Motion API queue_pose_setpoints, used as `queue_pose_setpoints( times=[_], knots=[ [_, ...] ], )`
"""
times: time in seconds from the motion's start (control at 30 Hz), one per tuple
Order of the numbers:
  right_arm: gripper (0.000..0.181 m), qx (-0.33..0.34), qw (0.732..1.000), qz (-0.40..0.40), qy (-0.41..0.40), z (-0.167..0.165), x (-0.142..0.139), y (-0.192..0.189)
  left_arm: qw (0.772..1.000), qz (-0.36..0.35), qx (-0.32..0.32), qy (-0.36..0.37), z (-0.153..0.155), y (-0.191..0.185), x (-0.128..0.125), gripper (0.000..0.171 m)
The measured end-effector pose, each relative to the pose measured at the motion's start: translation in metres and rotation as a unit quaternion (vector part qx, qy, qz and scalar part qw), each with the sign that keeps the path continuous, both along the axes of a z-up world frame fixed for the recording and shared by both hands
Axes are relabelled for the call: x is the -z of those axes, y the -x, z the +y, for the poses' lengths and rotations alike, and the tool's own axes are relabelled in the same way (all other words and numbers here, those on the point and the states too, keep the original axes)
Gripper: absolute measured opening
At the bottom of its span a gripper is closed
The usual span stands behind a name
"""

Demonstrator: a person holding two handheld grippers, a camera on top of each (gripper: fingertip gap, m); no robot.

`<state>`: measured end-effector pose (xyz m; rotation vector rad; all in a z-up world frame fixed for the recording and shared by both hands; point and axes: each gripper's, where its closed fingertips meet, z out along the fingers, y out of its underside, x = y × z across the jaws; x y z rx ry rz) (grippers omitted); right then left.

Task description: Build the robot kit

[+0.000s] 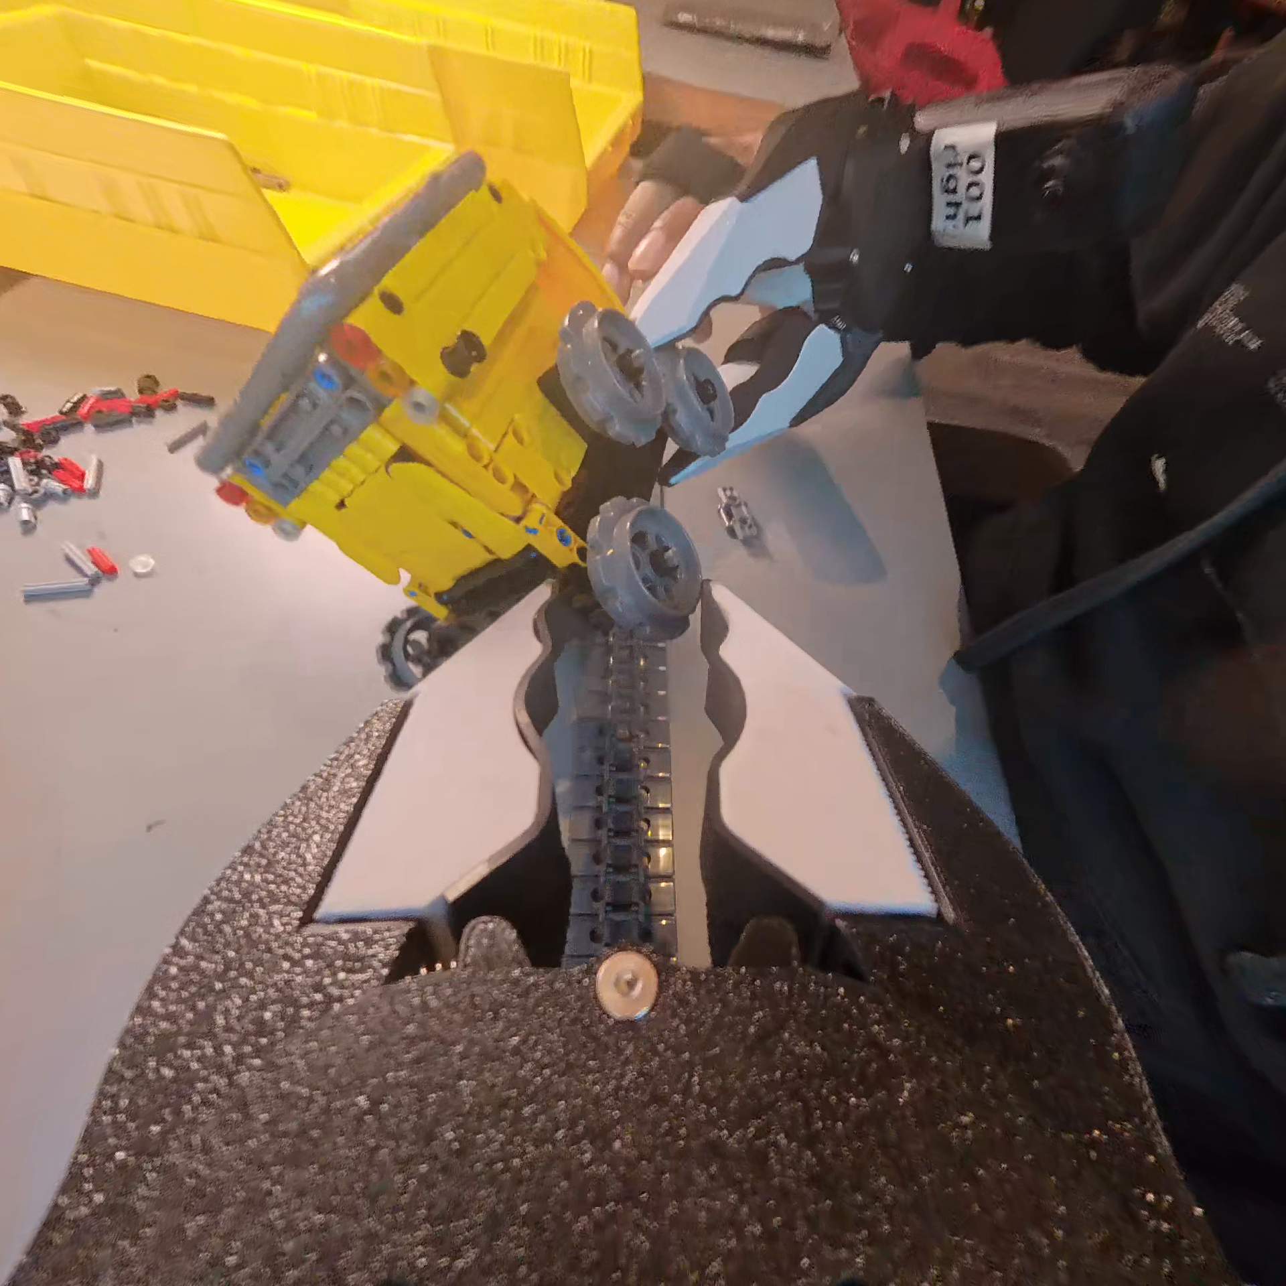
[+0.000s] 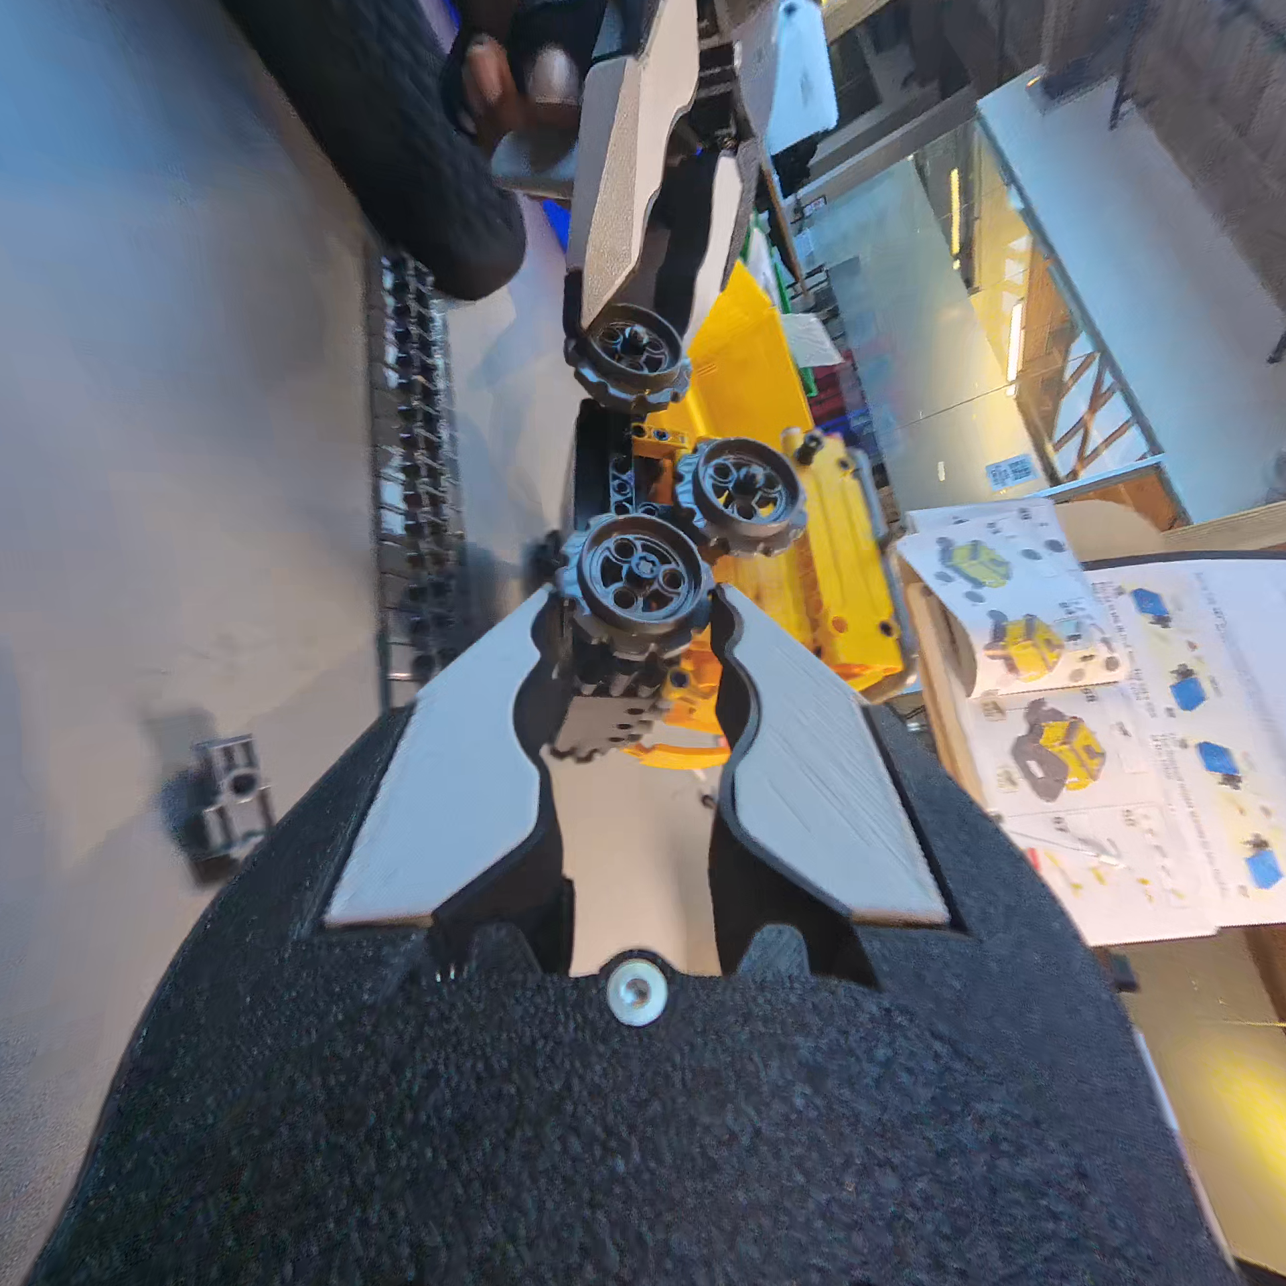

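Note:
A yellow brick-built vehicle (image 1: 431, 390) with grey sprocket wheels hangs tilted above the grey table (image 1: 209, 731). My left gripper (image 1: 630, 591) is shut on its nearest sprocket wheel (image 1: 644, 570). It also shows at the top of the right wrist view (image 2: 640, 334). My right gripper (image 2: 637, 591) is shut on another sprocket wheel (image 2: 640, 577). In the left wrist view it comes in from the upper right (image 1: 671, 410). A third wheel (image 2: 744, 494) sits between them. A dark track chain (image 1: 619, 786) lies flat on the table under my left fingers.
Yellow bins (image 1: 278, 139) stand at the back left. Loose red, grey and black small parts (image 1: 62, 445) lie at the left. A single grey link (image 1: 737, 515) lies near the model. An open instruction booklet (image 2: 1085, 731) lies to the right. A person's hand (image 1: 647, 229) shows behind. The left gripper's tips are roughly 7 cm from the right gripper's. Between my left fingertips and the dark track chain (image 1: 619, 786) there is roughly 9 cm.

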<state>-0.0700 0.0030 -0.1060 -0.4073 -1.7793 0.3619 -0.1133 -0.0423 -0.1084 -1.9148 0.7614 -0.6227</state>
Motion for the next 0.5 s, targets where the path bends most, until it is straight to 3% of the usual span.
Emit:
queue_pose_setpoints(
  times=[0.2, 0.3, 0.5],
  knots=[
    [0.046, 0.013, 0.996, -0.067, 0.055, 0.002, 0.031, -0.007, 0.988, 0.151, -0.040, -0.004, 0.001, -0.002, 0.039, 0.024],
    [0.044, 0.019, 0.984, -0.152, 0.086, 0.012, 0.052, -0.008, 0.976, 0.215, -0.042, 0.007, 0.005, -0.001, 0.060, 0.015],
    [0.043, 0.004, 0.961, -0.217, 0.173, 0.013, 0.044, -0.017, 0.979, 0.197, -0.040, 0.016, 0.006, -0.006, 0.059, 0.014]
  ],
)
